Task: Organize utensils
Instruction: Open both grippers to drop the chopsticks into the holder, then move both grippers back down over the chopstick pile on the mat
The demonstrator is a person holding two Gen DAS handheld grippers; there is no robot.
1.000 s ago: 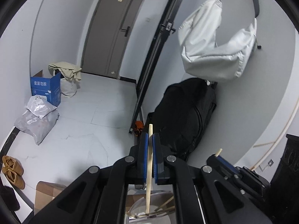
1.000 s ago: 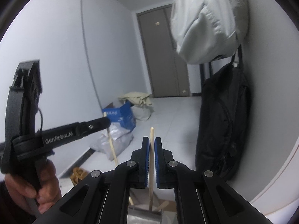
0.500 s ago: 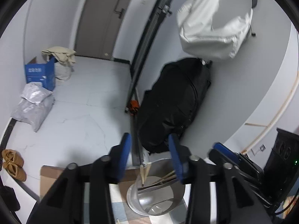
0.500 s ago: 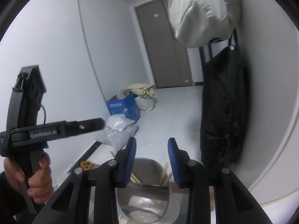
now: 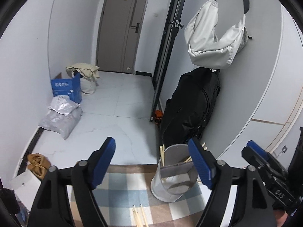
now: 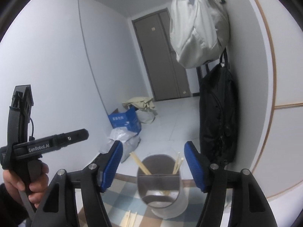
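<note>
Since the earlier frames both tools have let go: each was clenched on a single chopstick a second ago, and the jaws have just been opening, with nothing between them now. Both views have also pulled back, so the metal holder shows whole.

Left tool [image 5: 151, 162]: released, jaws wide, empty. Right tool [image 6: 153, 163]: released, jaws wide, empty.

Metal holder [image 5: 173, 176] stands on the checked cloth [image 5: 121, 187] covering the surface. It sits ahead of the left tool and just inside its right-hand finger; from the right tool it sits ahead and below, centred in the gap. A divider splits it in two. Chopsticks [image 6: 141, 163] lean out of the far section, some to each side.

Loose chopsticks [image 5: 139, 214] lie flat on the cloth, nearer to you than the holder and under the left tool.

Step in hand looks like clearing away after the drop, then fetching the next pair.
- Lift clear before swinging, so a finger does not clip the holder's rim; it looks light and likely to tip.
- Come down on the loose sticks near mid-length, jaws across them.
- Take one stick per tool.
</note>
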